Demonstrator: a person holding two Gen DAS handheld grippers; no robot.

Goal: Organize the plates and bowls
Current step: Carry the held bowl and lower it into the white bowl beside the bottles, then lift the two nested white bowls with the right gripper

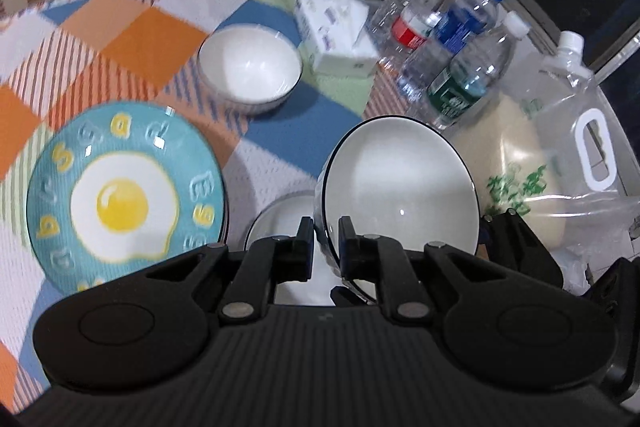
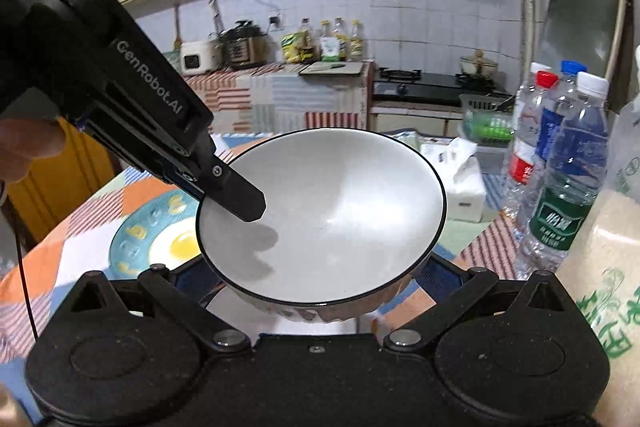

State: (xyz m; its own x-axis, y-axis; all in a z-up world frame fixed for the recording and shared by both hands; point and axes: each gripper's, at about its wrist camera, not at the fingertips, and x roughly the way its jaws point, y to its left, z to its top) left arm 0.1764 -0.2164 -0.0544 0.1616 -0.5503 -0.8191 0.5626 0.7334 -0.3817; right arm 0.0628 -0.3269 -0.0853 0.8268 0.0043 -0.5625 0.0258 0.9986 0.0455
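My left gripper (image 1: 325,247) is shut on the rim of a white bowl with a dark rim (image 1: 400,187) and holds it tilted above the table. The same bowl (image 2: 332,215) fills the right wrist view, with the left gripper's finger (image 2: 240,199) inside its left rim. Another white dish (image 1: 280,215) lies under it. A teal plate with a fried-egg picture (image 1: 124,187) lies to the left; it also shows in the right wrist view (image 2: 156,239). A second white bowl (image 1: 250,65) stands farther back. My right gripper's fingers are hidden under the held bowl.
The table has a checked cloth (image 1: 120,35). Several water bottles (image 1: 460,67) stand at the right, with a tissue pack (image 1: 336,31), a sack of rice (image 1: 512,167) and a large clear jug (image 1: 580,131). A kitchen counter and stove (image 2: 420,79) are behind.
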